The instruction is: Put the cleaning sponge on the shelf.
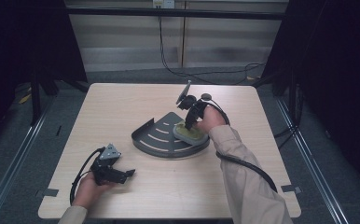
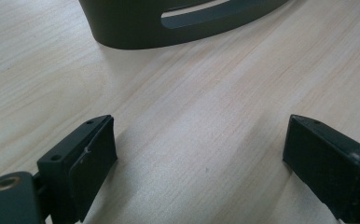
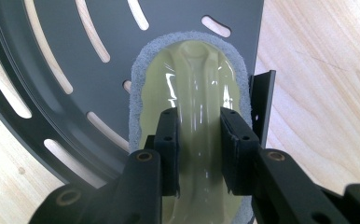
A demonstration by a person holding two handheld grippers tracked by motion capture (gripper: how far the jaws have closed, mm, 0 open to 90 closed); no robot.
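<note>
From the high view, the table (image 1: pixel 122 107) is a pale wooden top with a dark floor all round. A dark slotted corner rack (image 1: pixel 162 137) lies flat just right of the frame's middle, well in from every table edge. Wide bare wood stretches across the upper left and along the bottom. The right gripper (image 1: pixel 187 125) reaches down onto the rack's right part, over a yellow-green scrubber (image 1: pixel 190 134) with a grey felt border. The left gripper (image 1: pixel 129 173) sits low at the lower left of the frame, well apart from the rack, held by a hand (image 1: pixel 87 189) near the table's front edge.

The left gripper view gives what the high view cannot: both black jaws stand far apart, with bare wood grain between them and nothing held. The rack's curved wall (image 2: pixel 136 28), with one slot cut in it, fills the top of that frame, ahead of the jaws.

The right gripper view looks straight down on the scrubber (image 3: pixel 192 84), which lies on the rack's slotted floor (image 3: pixel 52 56) close beside its straight upright wall at the frame's right. The right gripper (image 3: pixel 199 154) has its jaws narrowed on the raised glossy ridge down the scrubber's middle; they seem to press it, though the actual contact is hard to see.
</note>
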